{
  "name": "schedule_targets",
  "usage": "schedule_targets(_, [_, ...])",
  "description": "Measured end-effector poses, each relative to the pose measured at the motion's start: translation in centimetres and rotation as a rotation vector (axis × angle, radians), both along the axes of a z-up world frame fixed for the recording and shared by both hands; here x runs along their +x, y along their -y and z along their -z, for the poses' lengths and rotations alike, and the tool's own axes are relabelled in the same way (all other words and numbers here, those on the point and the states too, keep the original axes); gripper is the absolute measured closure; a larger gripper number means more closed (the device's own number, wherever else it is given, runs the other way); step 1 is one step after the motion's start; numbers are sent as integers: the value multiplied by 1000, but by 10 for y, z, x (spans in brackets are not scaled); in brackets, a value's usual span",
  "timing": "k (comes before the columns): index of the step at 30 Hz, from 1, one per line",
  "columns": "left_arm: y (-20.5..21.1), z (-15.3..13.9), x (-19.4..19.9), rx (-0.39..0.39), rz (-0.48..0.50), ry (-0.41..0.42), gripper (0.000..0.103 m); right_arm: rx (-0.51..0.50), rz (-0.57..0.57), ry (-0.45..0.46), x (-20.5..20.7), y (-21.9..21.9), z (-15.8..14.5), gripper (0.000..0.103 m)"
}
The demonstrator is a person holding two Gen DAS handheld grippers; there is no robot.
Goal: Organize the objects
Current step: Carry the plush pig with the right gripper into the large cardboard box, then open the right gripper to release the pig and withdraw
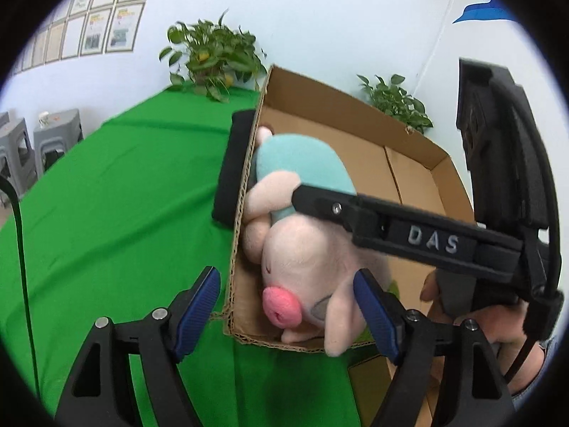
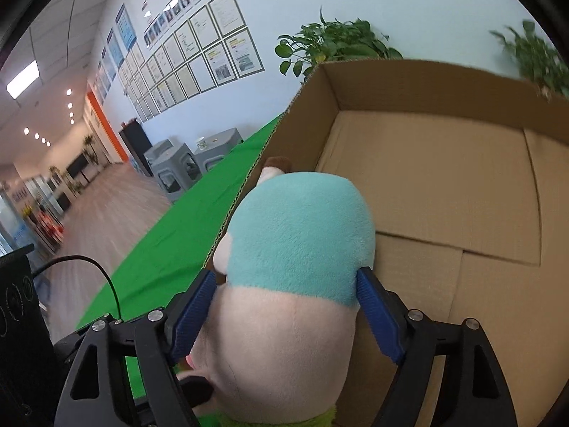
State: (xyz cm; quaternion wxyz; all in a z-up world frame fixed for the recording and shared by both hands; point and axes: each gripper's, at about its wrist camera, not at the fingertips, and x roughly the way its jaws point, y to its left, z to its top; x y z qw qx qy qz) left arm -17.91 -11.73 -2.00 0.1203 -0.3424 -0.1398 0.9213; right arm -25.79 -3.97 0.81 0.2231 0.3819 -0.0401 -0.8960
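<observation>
A plush pig point(image 1: 302, 249) with a pink snout and a teal top point(image 2: 298, 235) lies in the near left corner of an open cardboard box point(image 1: 409, 167), pressed against its left wall. My right gripper point(image 2: 286, 302) is shut on the pig's body, a blue pad on each side. In the left wrist view the right gripper point(image 1: 266, 181) reaches in from the right, one finger point(image 1: 320, 203) across the pig and the other finger point(image 1: 233, 167) outside the box wall. My left gripper point(image 1: 288, 306) stands open around the box corner and the pig's head, not pressing on them.
The box point(image 2: 444, 178) stands on a green tablecloth point(image 1: 124, 195). Two potted plants point(image 1: 213, 57) point(image 1: 394, 103) stand behind it by the wall. Grey stools point(image 1: 53, 138) stand beyond the table's left edge. A black cable point(image 1: 21, 249) crosses the cloth. A hand point(image 1: 498, 320) holds the right gripper.
</observation>
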Motion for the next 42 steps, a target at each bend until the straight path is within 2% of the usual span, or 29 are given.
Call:
schedule_targets(1, [2,2,-2,8,-3,9,24,-9,-1,8,0,0,-1,31])
schedule_targets(4, [0,6,-6,27,22,25,24,-72,-2,69,-2,-5,0,22])
schedule_targets(8, [0,9,-8,22,29,21,24,-189,16,156,1,-27,9,12])
schedule_targets(12, [0,9,-9,34,36,22,24,-250,7,238,-6,-29,24,10])
schedule_targets(15, [-1,9,-8,37,41,18,24,-253,-18,239,-9,-16,31,15])
schedule_targets(21, [2,9,-8,63,56,14,25,-298,78,246,-16,-6,38,29])
schedule_targets(25, [2,7,-6,61,72,15,25,-341,141,220,-22,-6,33,34])
schedule_targets(29, [3,9,-6,69,64,28,25,-409,188,257,-32,-3,42,34])
schedule_targets(37, [1,10,-4,63,67,27,25,-370,186,299,-42,31,53,27])
schedule_targets(42, [1,10,-4,52,62,32,25,-303,173,274,-43,41,39,12])
